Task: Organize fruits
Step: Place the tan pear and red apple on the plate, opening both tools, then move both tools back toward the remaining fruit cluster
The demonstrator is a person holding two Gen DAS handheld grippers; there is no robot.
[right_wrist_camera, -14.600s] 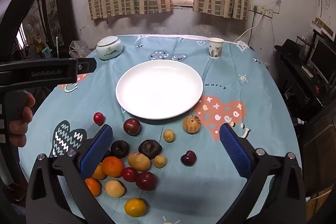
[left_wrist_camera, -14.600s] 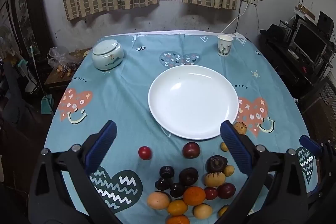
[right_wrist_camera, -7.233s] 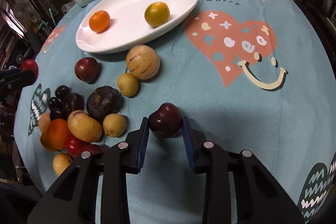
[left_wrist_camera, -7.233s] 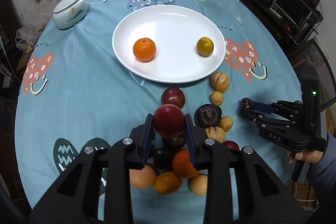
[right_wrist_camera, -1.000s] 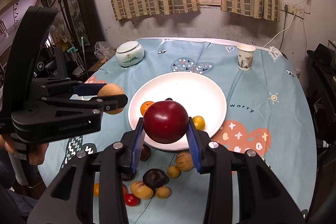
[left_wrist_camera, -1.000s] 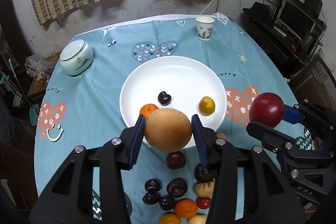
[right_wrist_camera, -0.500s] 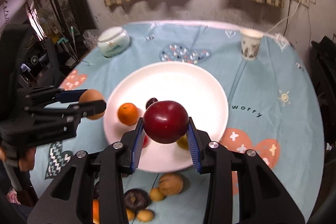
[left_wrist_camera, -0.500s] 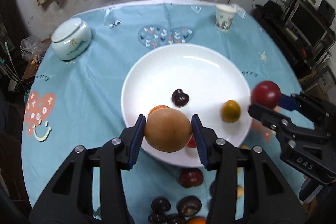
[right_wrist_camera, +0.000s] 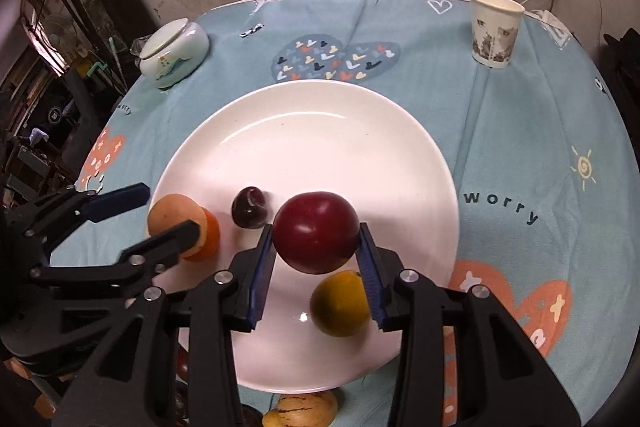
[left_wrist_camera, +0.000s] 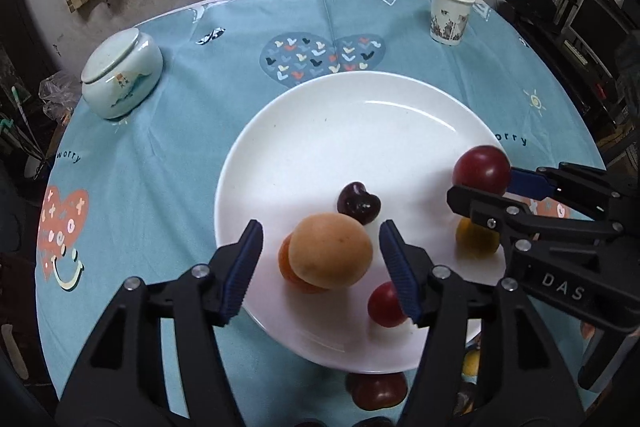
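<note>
The white plate (left_wrist_camera: pixel 340 139) (right_wrist_camera: pixel 320 147) holds an orange (left_wrist_camera: pixel 285 261), a dark heart-shaped plum (left_wrist_camera: pixel 358 203) (right_wrist_camera: pixel 249 213), a yellow citrus (left_wrist_camera: pixel 476 241) (right_wrist_camera: pixel 340 303) and a small red fruit (left_wrist_camera: pixel 385 305). My left gripper (left_wrist_camera: pixel 320 227) (right_wrist_camera: pixel 168 215) hangs low over the plate's near left. Its jaws are opening, and the tan round fruit (left_wrist_camera: pixel 330 251) (right_wrist_camera: pixel 172 215) sits between them, free of the pads, against the orange. My right gripper (right_wrist_camera: pixel 315 227) (left_wrist_camera: pixel 482 183) grips a red plum (right_wrist_camera: pixel 316 231) (left_wrist_camera: pixel 482 169) above the plate. Its jaws are opening slightly, with the pads still touching the plum.
A lidded ceramic jar (left_wrist_camera: pixel 120 83) (right_wrist_camera: pixel 174 57) stands at the far left of the blue tablecloth, and a paper cup (left_wrist_camera: pixel 450 15) (right_wrist_camera: pixel 494 29) at the far right. Loose fruit lies before the plate, among it a dark red plum (left_wrist_camera: pixel 376 391) and a striped yellow fruit (right_wrist_camera: pixel 304 409).
Both grippers have come down and closer over the plate. The left jaws have spread off the tan fruit. The right still carries the red plum.
</note>
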